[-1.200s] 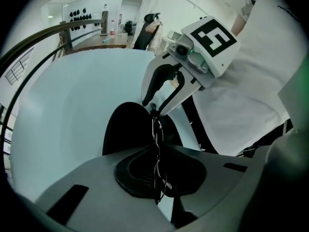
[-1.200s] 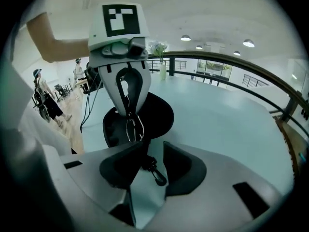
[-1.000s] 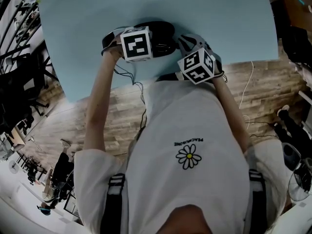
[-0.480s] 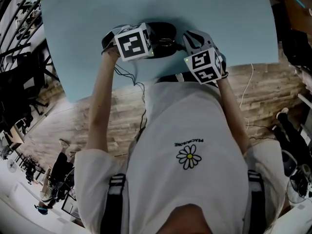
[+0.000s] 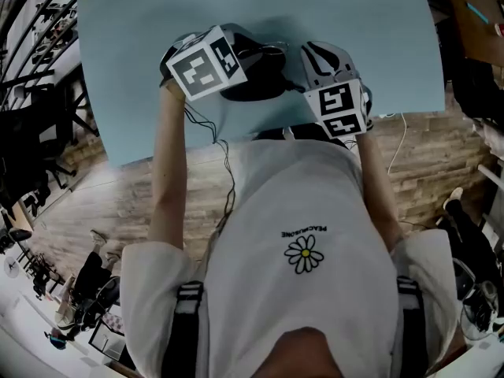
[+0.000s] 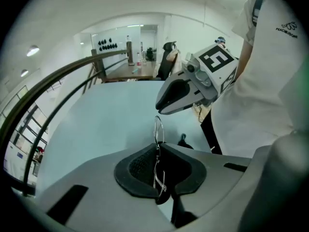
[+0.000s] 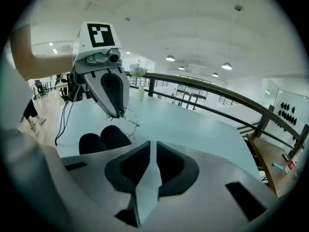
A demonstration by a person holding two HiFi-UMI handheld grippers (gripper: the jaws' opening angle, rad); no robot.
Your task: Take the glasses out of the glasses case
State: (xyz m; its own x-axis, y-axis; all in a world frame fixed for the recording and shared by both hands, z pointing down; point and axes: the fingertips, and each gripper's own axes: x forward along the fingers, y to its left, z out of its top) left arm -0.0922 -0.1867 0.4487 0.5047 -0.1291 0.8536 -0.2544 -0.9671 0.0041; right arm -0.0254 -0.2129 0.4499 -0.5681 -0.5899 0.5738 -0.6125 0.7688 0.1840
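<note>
Wire glasses [image 6: 158,129] clenched in left gripper [image 6: 159,151], black case [image 7: 104,139] open on blue table [image 7: 193,124] below it, right gripper [image 7: 153,149] alongside, jaws slightly parted, empty.

Head camera: we looked steeply down past own chest onto table [image 5: 370,22], both grippers close below. Camera on left gripper [image 6: 157,146]: we sat right behind jaws and faced across table at right gripper [image 6: 163,105]. Right gripper's camera faced back at left one. All three views shared table; head and right views shared black case [image 7: 101,139].
</note>
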